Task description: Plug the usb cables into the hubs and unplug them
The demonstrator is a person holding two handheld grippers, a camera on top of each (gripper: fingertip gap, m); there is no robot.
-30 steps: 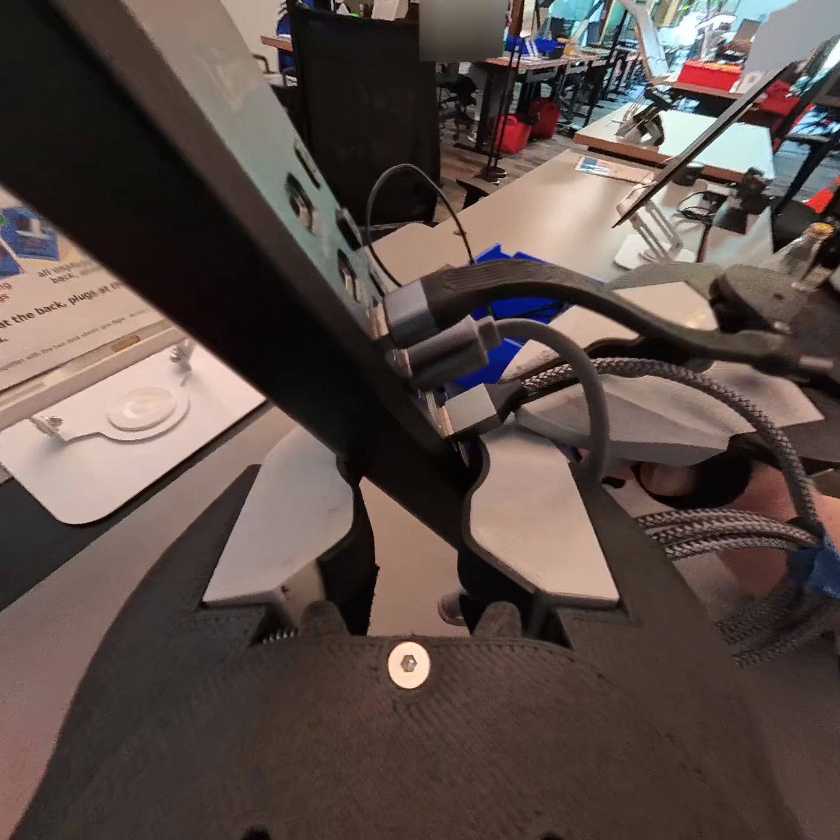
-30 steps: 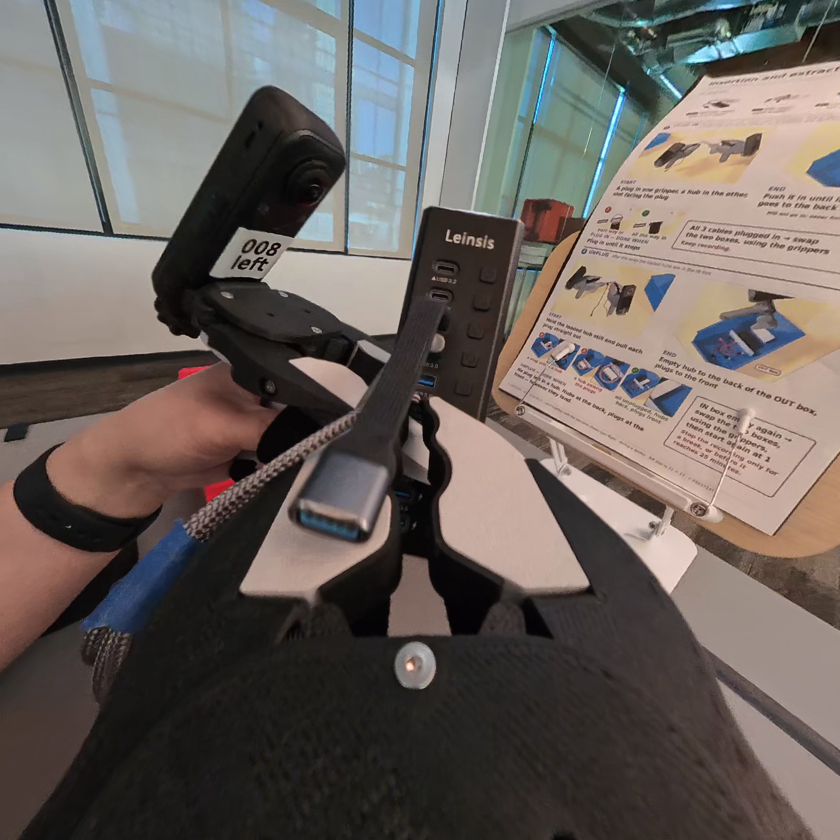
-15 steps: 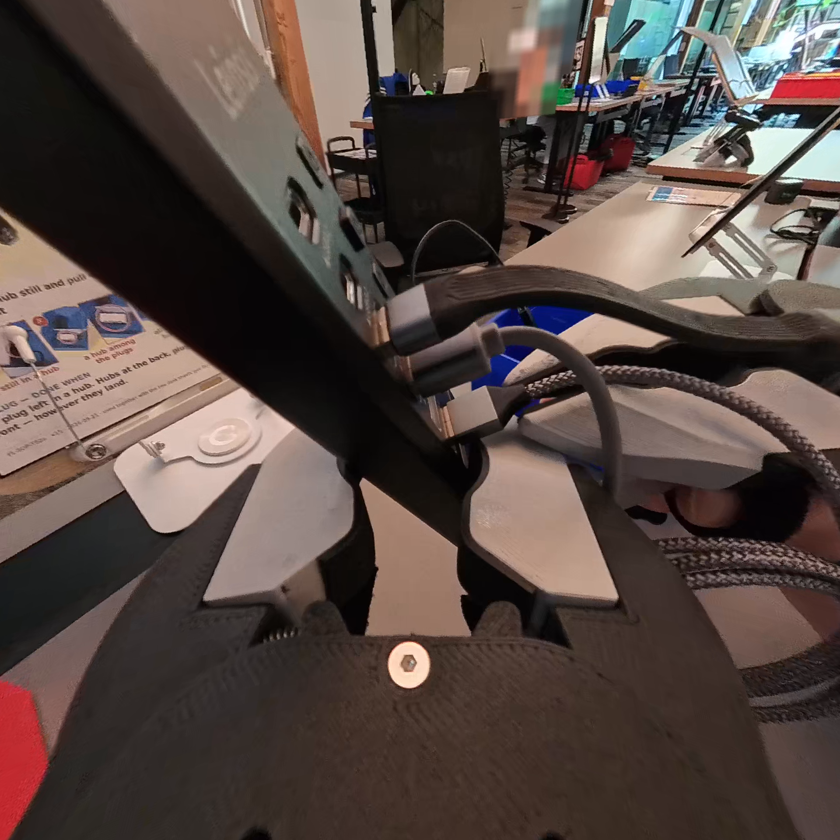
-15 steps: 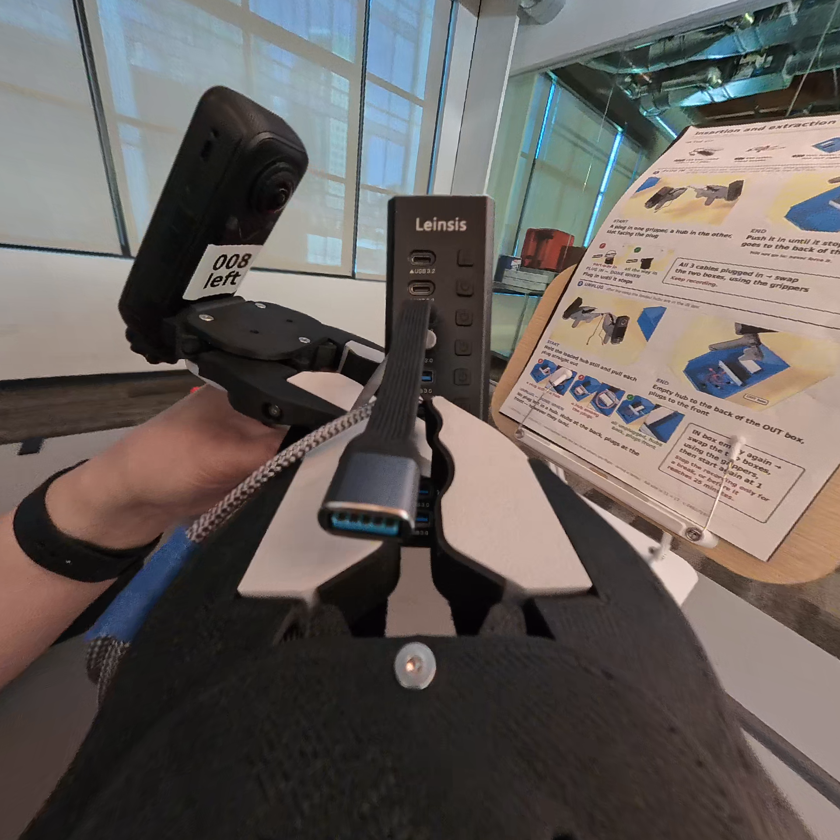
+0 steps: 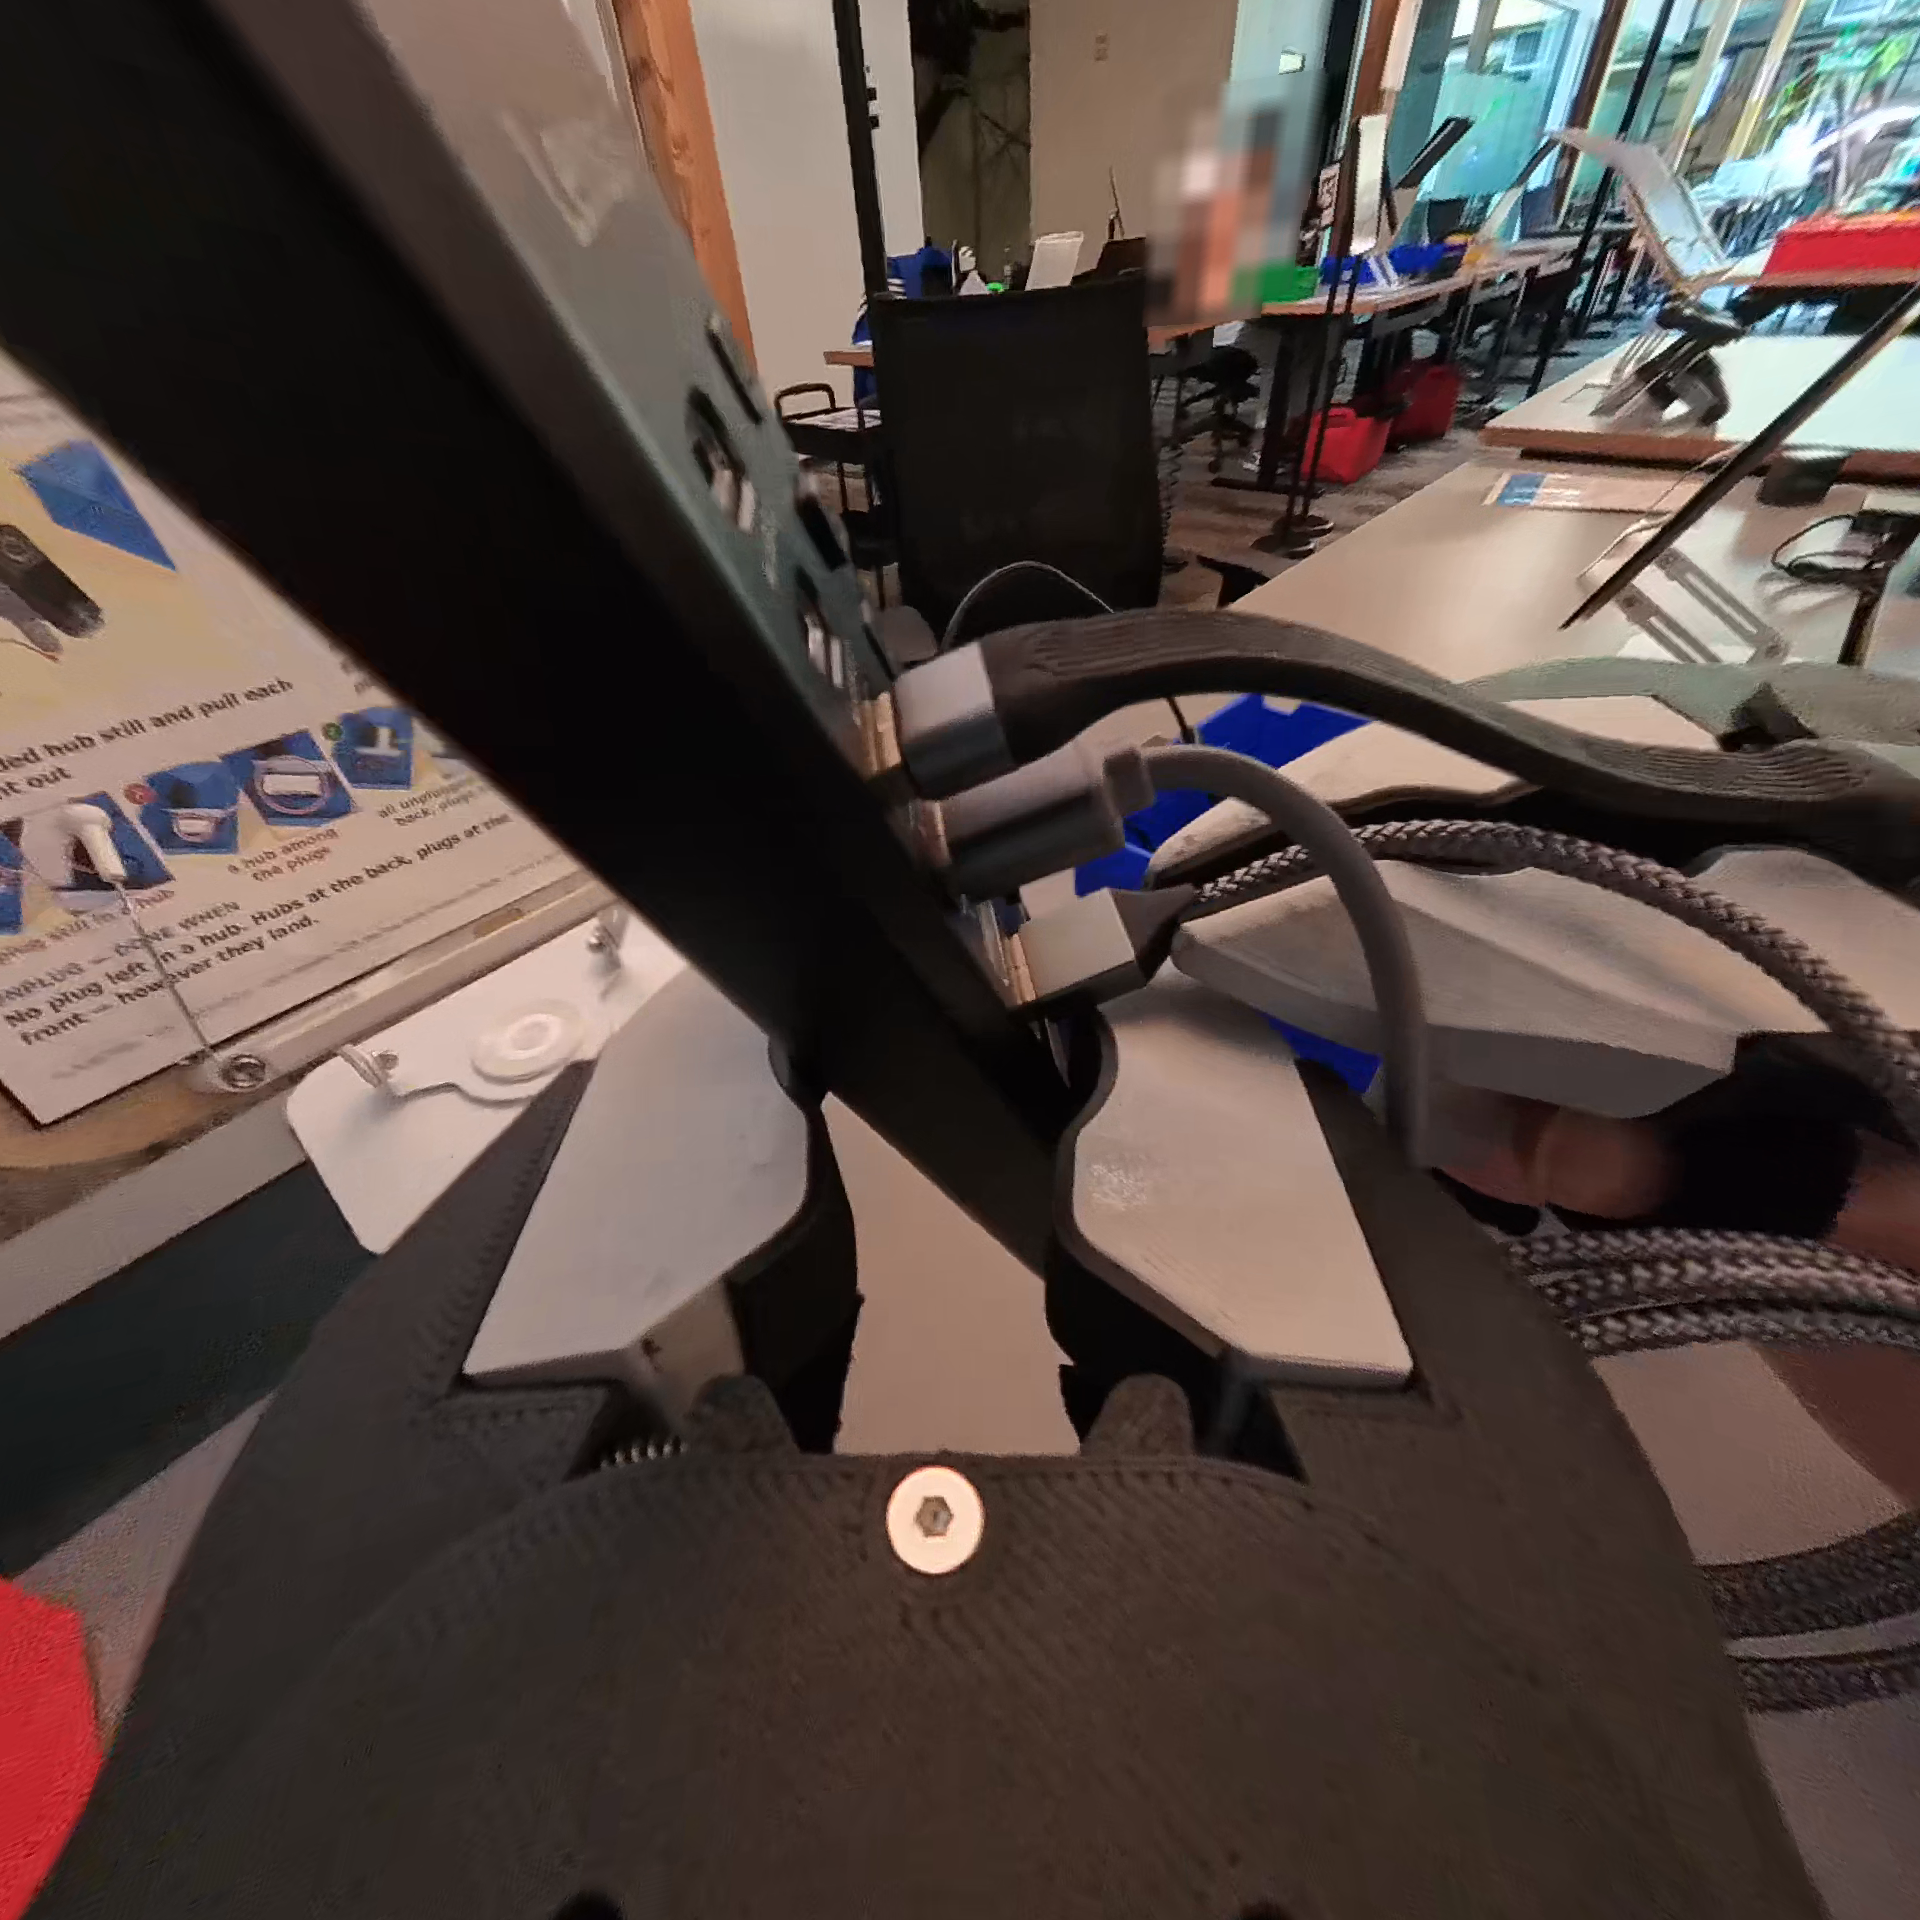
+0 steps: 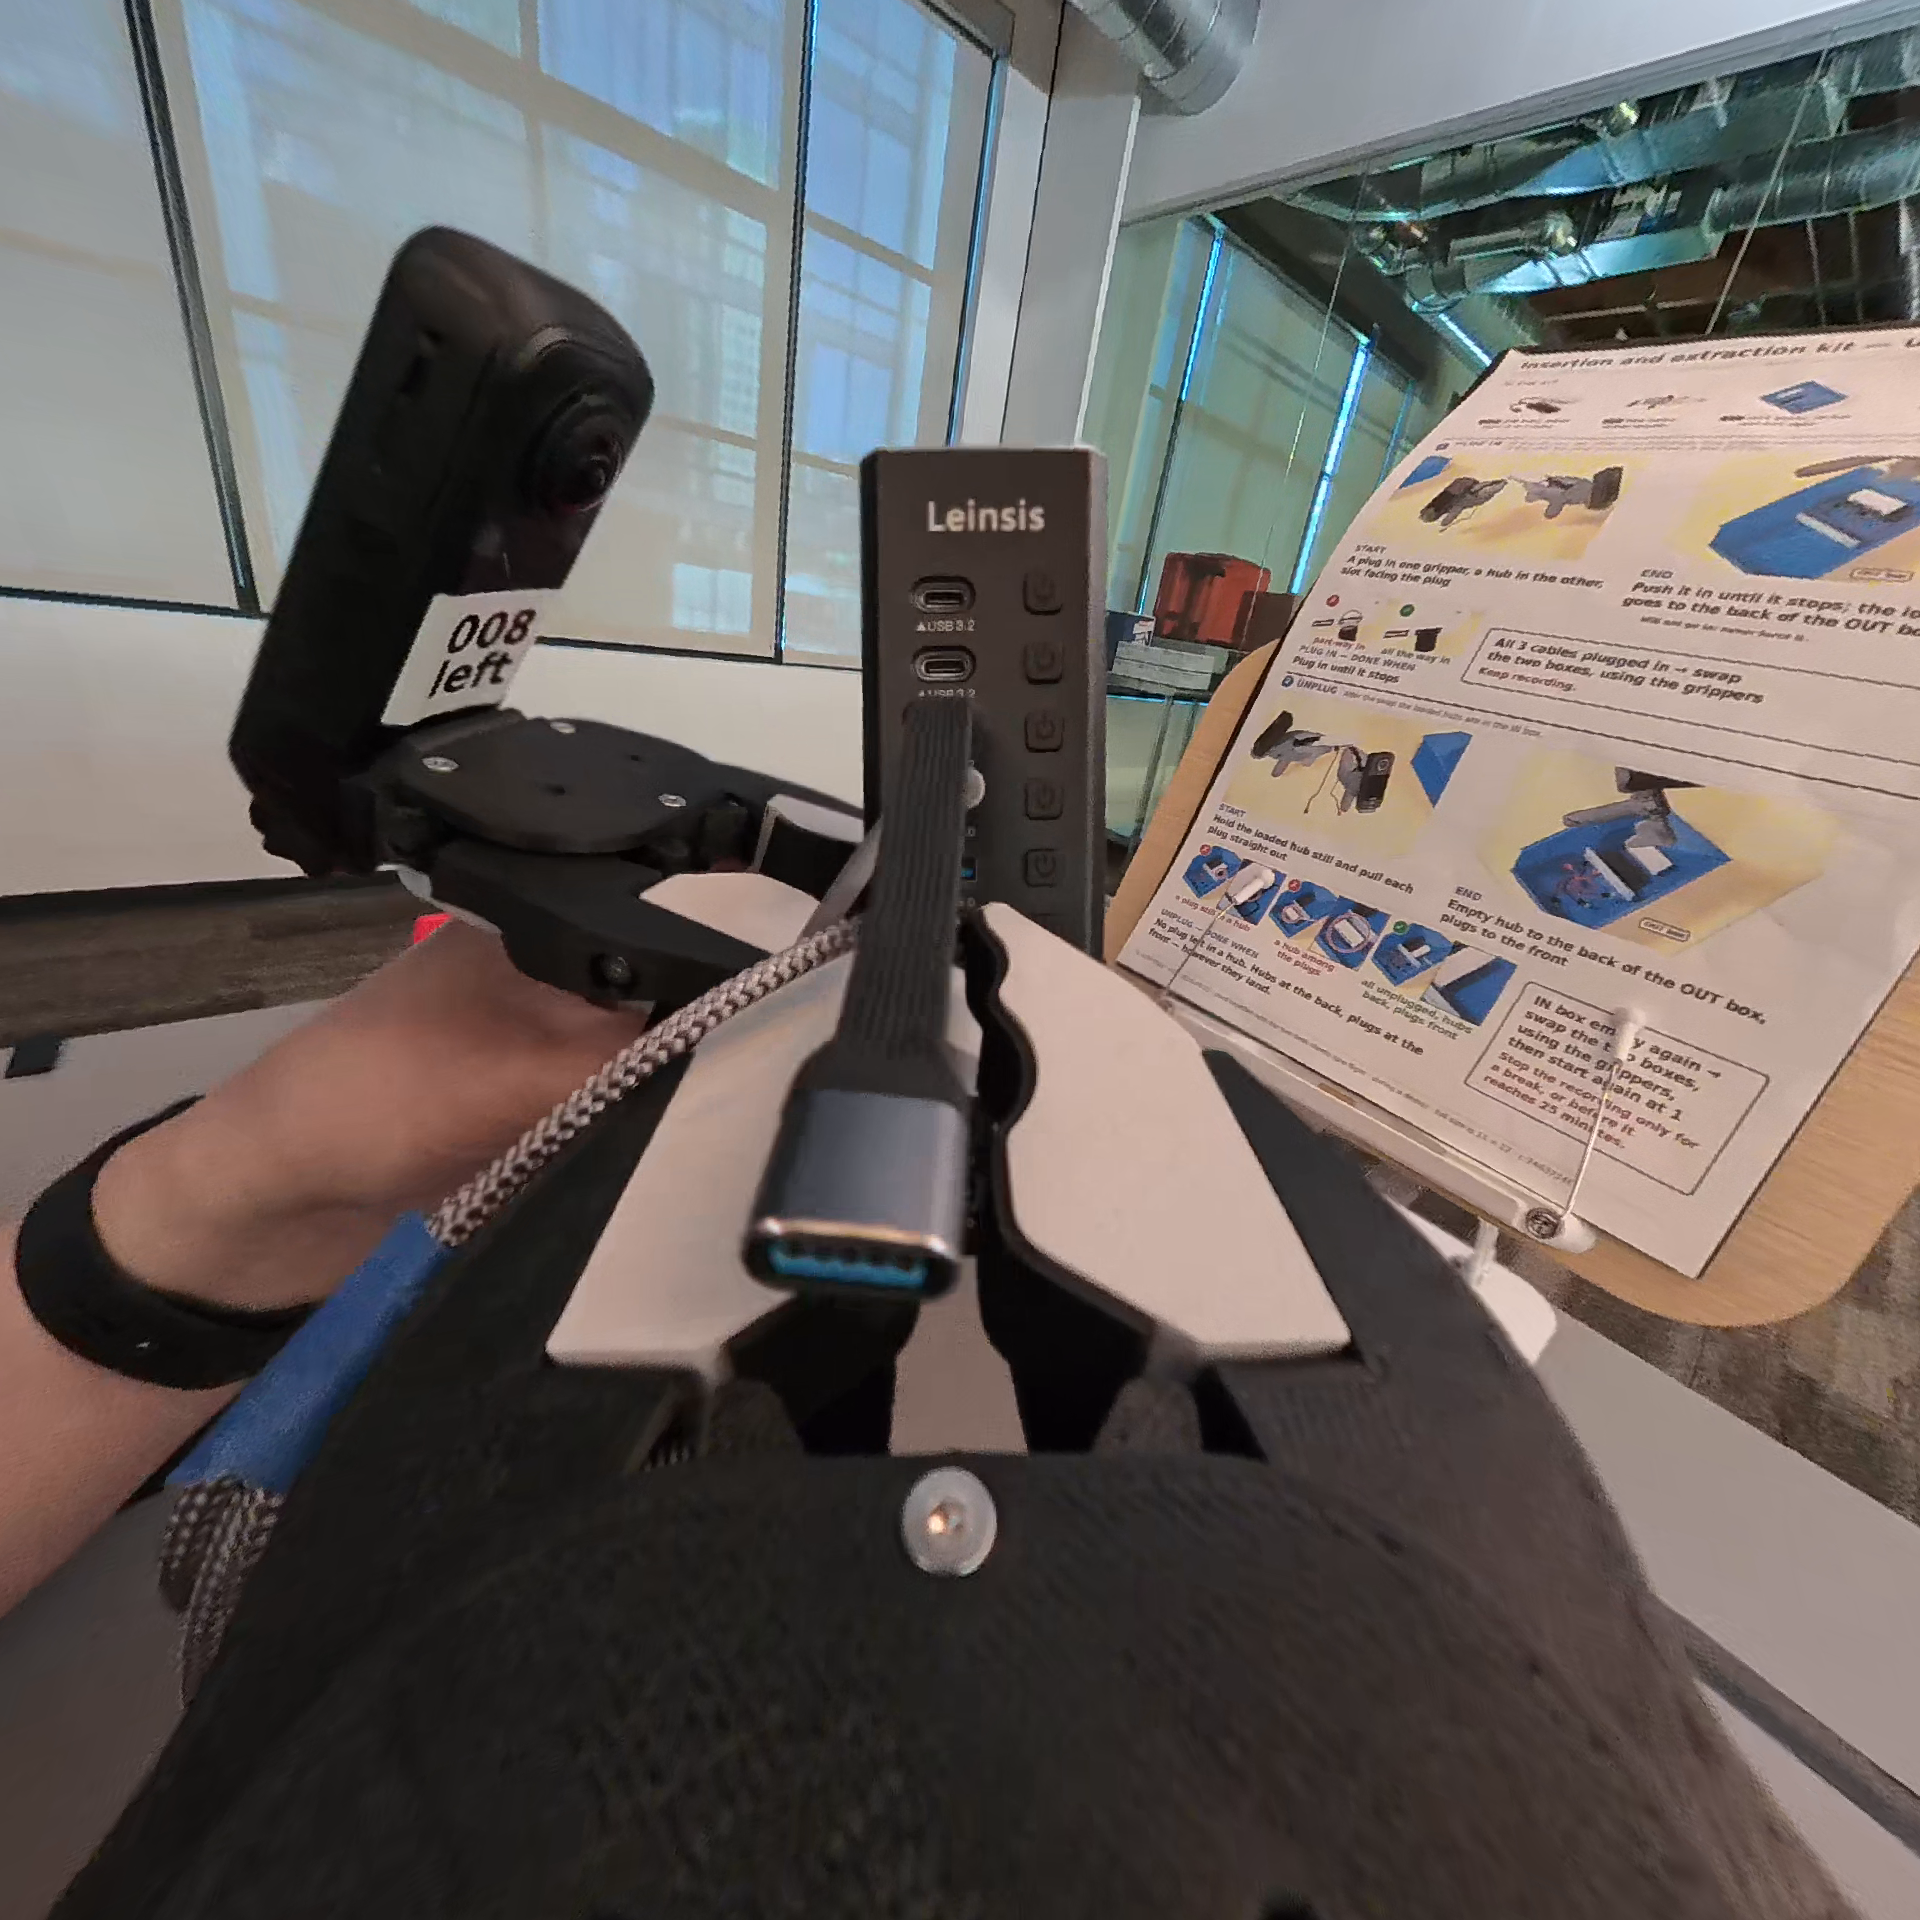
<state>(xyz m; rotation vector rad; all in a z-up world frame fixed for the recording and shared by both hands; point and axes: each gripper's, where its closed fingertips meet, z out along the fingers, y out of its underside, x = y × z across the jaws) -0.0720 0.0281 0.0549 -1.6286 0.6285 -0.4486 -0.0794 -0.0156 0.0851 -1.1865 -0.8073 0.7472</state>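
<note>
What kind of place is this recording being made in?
Probably an open-plan office or lab: long desks and a black mesh office chair behind the hub, tall windows, and a printed instruction sheet on a stand.

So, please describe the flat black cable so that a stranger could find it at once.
Find the upright black USB hub clamped in the left gripper. Three plugs sit in its face. The flat black cable is the top one: a wide ribbed ribbon, while its neighbours are a round grey cable and a braided cable.
</note>
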